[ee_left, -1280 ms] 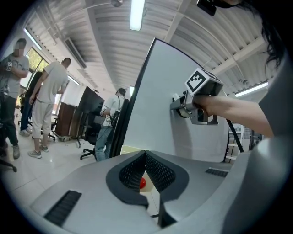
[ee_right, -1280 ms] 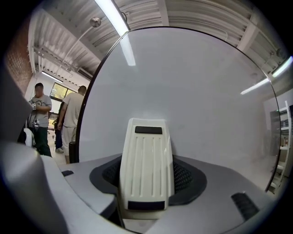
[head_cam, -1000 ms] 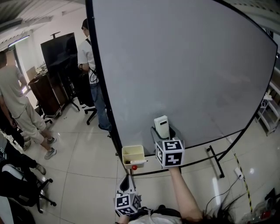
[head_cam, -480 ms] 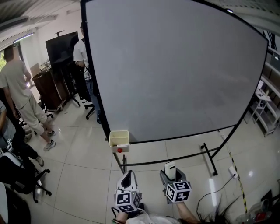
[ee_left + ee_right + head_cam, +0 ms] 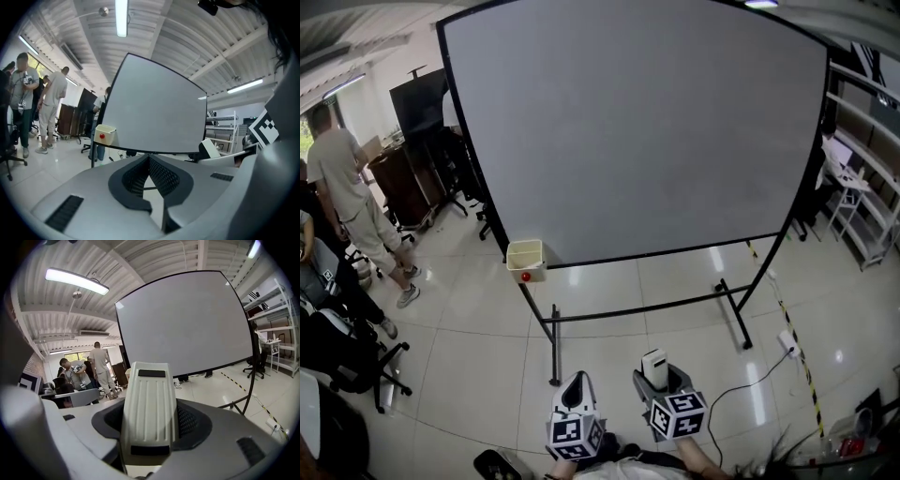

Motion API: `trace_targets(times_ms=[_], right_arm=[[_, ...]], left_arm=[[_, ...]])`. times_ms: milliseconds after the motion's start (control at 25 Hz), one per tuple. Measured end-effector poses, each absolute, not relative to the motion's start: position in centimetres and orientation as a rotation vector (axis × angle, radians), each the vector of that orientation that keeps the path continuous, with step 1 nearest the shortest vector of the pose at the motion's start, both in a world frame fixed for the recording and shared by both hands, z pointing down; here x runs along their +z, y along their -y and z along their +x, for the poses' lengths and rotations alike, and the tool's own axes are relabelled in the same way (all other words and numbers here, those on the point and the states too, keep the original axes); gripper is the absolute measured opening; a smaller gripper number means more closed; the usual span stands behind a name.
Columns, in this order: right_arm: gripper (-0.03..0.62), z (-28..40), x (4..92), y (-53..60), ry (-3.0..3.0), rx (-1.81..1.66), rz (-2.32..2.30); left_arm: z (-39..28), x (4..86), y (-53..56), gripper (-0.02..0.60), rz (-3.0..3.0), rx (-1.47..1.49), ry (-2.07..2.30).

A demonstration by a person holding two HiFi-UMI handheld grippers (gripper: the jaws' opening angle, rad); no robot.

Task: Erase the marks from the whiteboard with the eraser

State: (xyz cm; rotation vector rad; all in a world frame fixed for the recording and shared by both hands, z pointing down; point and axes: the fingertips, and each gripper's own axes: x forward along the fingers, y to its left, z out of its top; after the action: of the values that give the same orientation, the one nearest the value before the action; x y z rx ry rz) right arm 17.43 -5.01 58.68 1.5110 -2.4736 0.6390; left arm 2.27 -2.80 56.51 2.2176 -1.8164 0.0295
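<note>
Now right tongs [image 5: 150, 427] clamp the ribbed white plastic eraser [image 5: 149, 394]; left tongs [image 5: 149, 160] pressed together.

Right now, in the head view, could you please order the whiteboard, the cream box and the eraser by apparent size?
1. whiteboard, far the largest.
2. cream box and eraser look nearly alike; the eraser is nearer the camera, so no ranking.
</note>
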Motion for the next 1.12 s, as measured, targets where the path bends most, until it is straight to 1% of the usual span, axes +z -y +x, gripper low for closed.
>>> trace_targets(times_ms=[240,480,720,1120], right_arm=[[0.273,14.1,58.2,2.7,2.503,0.593,1.413],[0.270,13.5,57.9,1.0,2.499,0.553,1.393],[0.270,12.0,58.4,0.1,2.480,0.548,1.376],[0.270,11.5,58.2,-0.1,2.474,0.543,1.376]], left_arm=[[1.7,55.1,0.8,-0.009,2.249,0.014,1.803],[2.4,54.6,-0.8,-0.009,2.275,0.011,1.788],[1.0,54.5,-1.4,-0.009,2.273,0.005,1.783],[0.5,54.1,-1.7,-0.009,2.281,-0.004,1.781]])
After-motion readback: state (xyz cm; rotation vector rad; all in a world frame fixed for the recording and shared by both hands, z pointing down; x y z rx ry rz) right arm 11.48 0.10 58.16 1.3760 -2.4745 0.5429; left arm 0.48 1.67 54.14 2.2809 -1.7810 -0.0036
